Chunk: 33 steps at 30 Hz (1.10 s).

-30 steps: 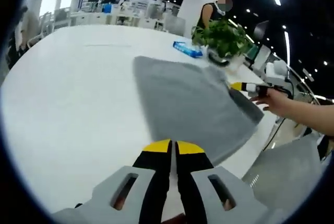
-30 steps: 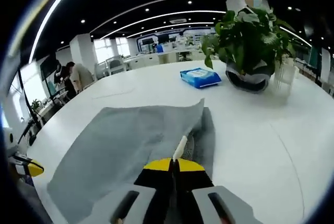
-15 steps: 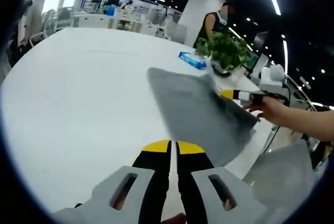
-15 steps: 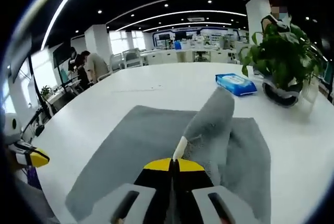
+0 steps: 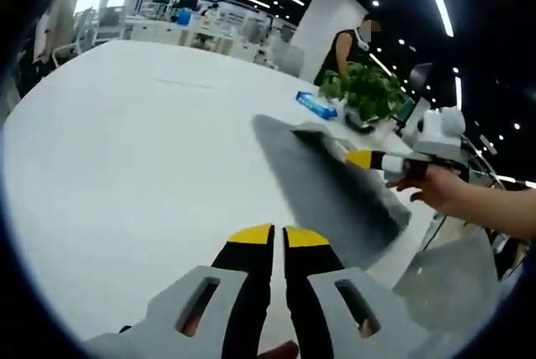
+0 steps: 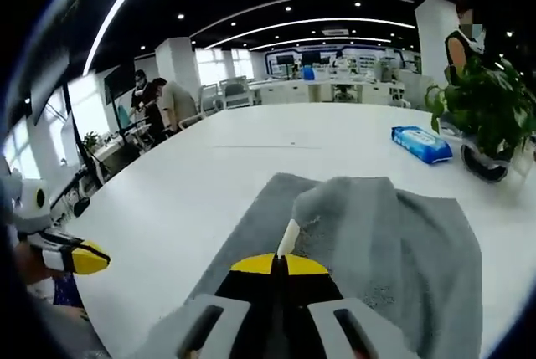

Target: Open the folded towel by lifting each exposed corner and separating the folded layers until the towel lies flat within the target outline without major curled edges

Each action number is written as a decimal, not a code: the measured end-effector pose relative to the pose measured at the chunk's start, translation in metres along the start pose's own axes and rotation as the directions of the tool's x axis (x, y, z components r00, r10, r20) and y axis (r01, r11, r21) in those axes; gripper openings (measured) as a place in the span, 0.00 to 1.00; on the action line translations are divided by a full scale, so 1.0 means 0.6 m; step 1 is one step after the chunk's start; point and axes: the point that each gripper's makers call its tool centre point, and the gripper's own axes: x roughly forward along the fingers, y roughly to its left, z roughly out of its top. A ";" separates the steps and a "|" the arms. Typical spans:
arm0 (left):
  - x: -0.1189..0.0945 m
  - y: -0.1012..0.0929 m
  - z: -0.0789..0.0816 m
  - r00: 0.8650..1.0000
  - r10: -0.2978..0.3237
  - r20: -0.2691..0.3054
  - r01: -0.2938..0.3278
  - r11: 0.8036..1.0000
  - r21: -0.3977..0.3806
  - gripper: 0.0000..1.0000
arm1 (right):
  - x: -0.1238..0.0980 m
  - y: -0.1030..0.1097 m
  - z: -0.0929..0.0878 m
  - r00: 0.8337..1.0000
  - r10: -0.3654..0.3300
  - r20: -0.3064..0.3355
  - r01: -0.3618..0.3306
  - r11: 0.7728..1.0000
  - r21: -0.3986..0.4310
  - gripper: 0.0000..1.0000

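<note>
left gripper (image 5: 277, 238): jaws together, above the bare white table (image 5: 126, 158), holding nothing | grey towel (image 5: 331, 183): on table, well ahead | right gripper (image 5: 373, 160): at towel's far edge, hand (image 5: 444, 192) behind | potted plant (image 5: 364, 95), blue packet (image 5: 316, 105): beyond

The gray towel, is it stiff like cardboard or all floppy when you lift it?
Probably floppy: where the right gripper pinches the gray towel, the cloth humps up and droops in soft folds. It looks light, since one pinched corner lifts a whole layer. It may slide on the smooth white table.
</note>
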 end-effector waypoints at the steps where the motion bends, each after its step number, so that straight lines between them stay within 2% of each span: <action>1: 0.000 0.000 0.002 1.000 -0.004 0.006 0.004 1.000 -0.006 0.03 | 0.001 0.008 0.000 1.000 0.007 0.001 -0.007 1.000 -0.005 0.00; 5: 0.004 -0.010 0.007 0.999 -0.046 0.018 0.046 0.998 -0.039 0.04 | 0.003 0.049 -0.001 0.999 0.048 -0.002 -0.048 0.998 -0.029 0.00; 9: 0.011 -0.020 0.013 0.997 -0.069 0.032 0.070 0.997 -0.030 0.04 | 0.003 0.090 -0.002 0.997 0.082 -0.001 -0.082 0.995 -0.054 0.00; 12: 0.018 -0.026 0.015 0.996 -0.081 0.030 0.082 0.996 -0.026 0.04 | 0.008 0.112 -0.017 0.993 0.113 -0.041 -0.116 0.990 -0.083 0.00; 15: 0.027 -0.037 0.015 0.994 -0.106 0.025 0.107 0.994 -0.028 0.04 | 0.002 0.118 -0.014 0.993 0.120 -0.019 -0.121 0.990 -0.071 0.09; 16: 0.033 -0.041 0.013 0.994 -0.113 0.013 0.113 0.993 -0.024 0.05 | -0.003 0.117 -0.011 0.993 0.115 -0.004 -0.115 0.992 -0.059 0.12; 20: 0.061 -0.051 0.015 0.992 -0.126 -0.003 0.126 0.992 -0.017 0.08 | -0.029 0.104 -0.001 0.995 0.091 0.038 -0.088 0.994 -0.059 0.12; 25: 0.128 -0.063 0.021 0.993 -0.118 -0.025 0.118 0.993 -0.013 0.16 | -0.065 0.073 0.015 0.991 0.076 0.111 -0.068 0.995 -0.078 0.12; 29: 0.168 -0.070 0.014 0.993 -0.104 -0.049 0.101 0.993 -0.053 0.18 | -0.087 0.045 0.001 0.993 0.047 0.105 -0.040 0.997 -0.065 0.11; 33: 0.193 -0.073 0.003 0.993 -0.097 -0.063 0.095 0.995 -0.044 0.18 | -0.102 0.024 -0.024 0.995 0.010 0.100 -0.005 0.999 -0.051 0.11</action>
